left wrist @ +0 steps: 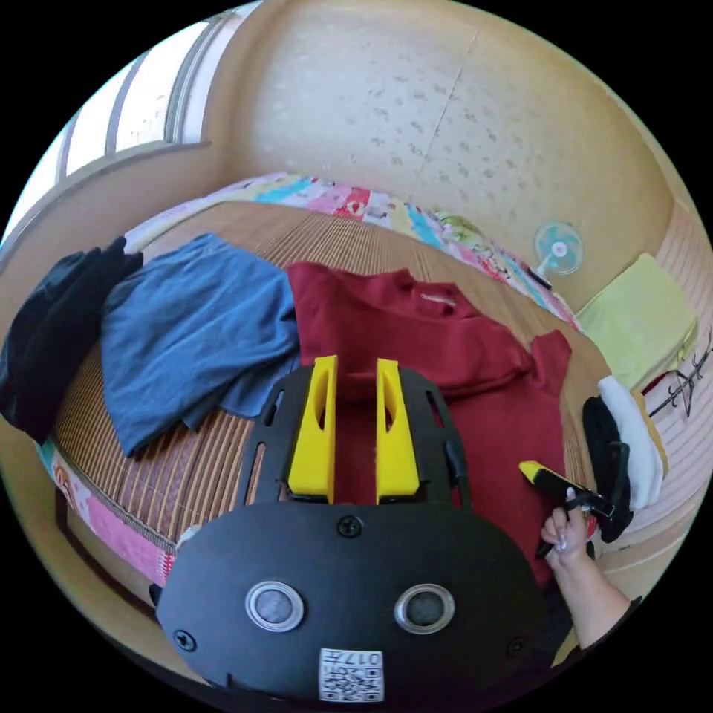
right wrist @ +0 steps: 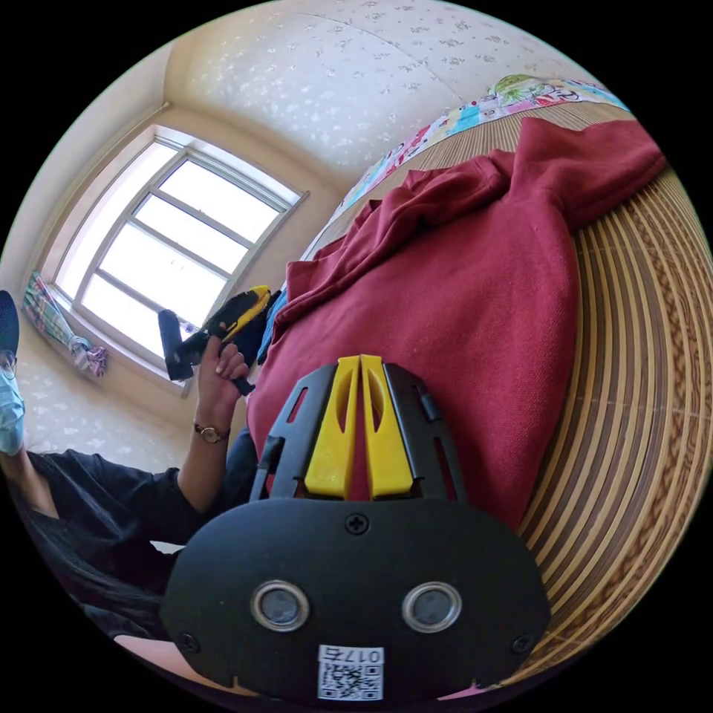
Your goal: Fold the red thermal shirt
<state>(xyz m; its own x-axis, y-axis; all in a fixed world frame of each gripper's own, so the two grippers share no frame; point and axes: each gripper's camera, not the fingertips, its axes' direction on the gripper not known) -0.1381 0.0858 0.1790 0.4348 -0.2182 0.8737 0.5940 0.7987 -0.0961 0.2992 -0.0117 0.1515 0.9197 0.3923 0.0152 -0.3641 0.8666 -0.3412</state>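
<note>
The red thermal shirt [left wrist: 445,349] lies spread, with some folds, on a bamboo mat [left wrist: 186,460] over a bed, collar toward the far wall. My left gripper [left wrist: 355,365] hovers above the shirt's near part, jaws open, with only red cloth showing through the gap. A hand holds my right gripper [left wrist: 529,470] over the shirt's right side. In the right gripper view, the right gripper [right wrist: 360,360] has its yellow jaws closed tip to tip above the shirt [right wrist: 460,297], with no cloth visibly between them. The left gripper [right wrist: 255,295] is held up beyond the shirt by a hand.
A blue garment [left wrist: 186,342] lies left of the shirt, with a black garment [left wrist: 52,334] beyond it at the bed's edge. Black and white clothes [left wrist: 624,453] are stacked at the right. A yellow-green cloth [left wrist: 639,319] and a small fan [left wrist: 557,249] stand by the wall. A window [right wrist: 171,252] is behind the person.
</note>
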